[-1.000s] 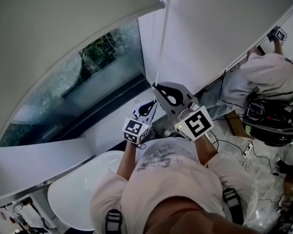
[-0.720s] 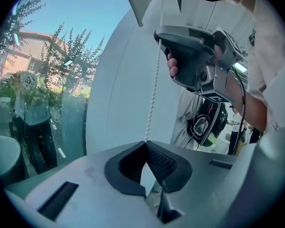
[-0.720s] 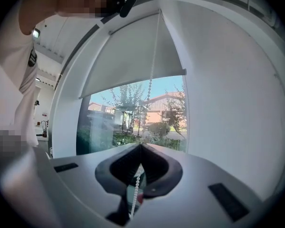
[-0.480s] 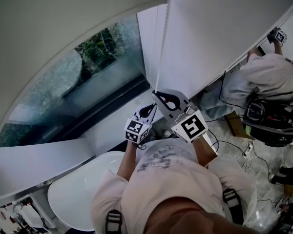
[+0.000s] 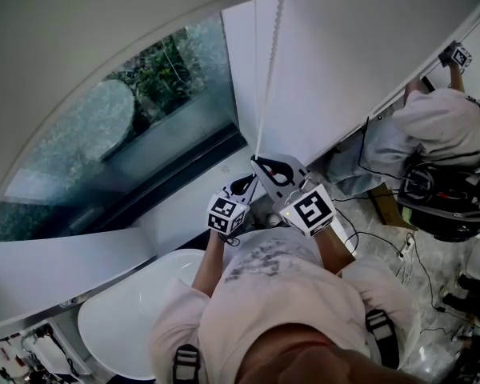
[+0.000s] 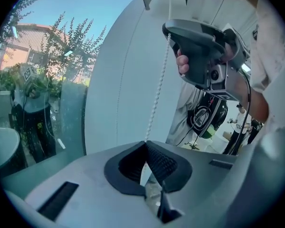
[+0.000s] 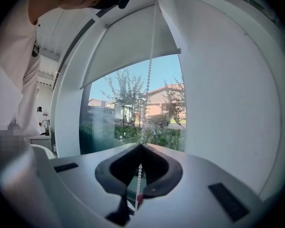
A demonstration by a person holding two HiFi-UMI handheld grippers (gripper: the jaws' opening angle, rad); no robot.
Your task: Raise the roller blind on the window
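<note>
Window (image 5: 144, 126): R gripper (image 5: 256, 162) above L gripper (image 5: 250, 181)

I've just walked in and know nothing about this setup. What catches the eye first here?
Two grey grippers meet at centre, the left gripper and the right gripper, both pinched shut on a white bead chain that hangs beside the window. Above it, the roller blind covers only the top of the glass, with greenery outside. At far right, another person is at the same wall.
</note>
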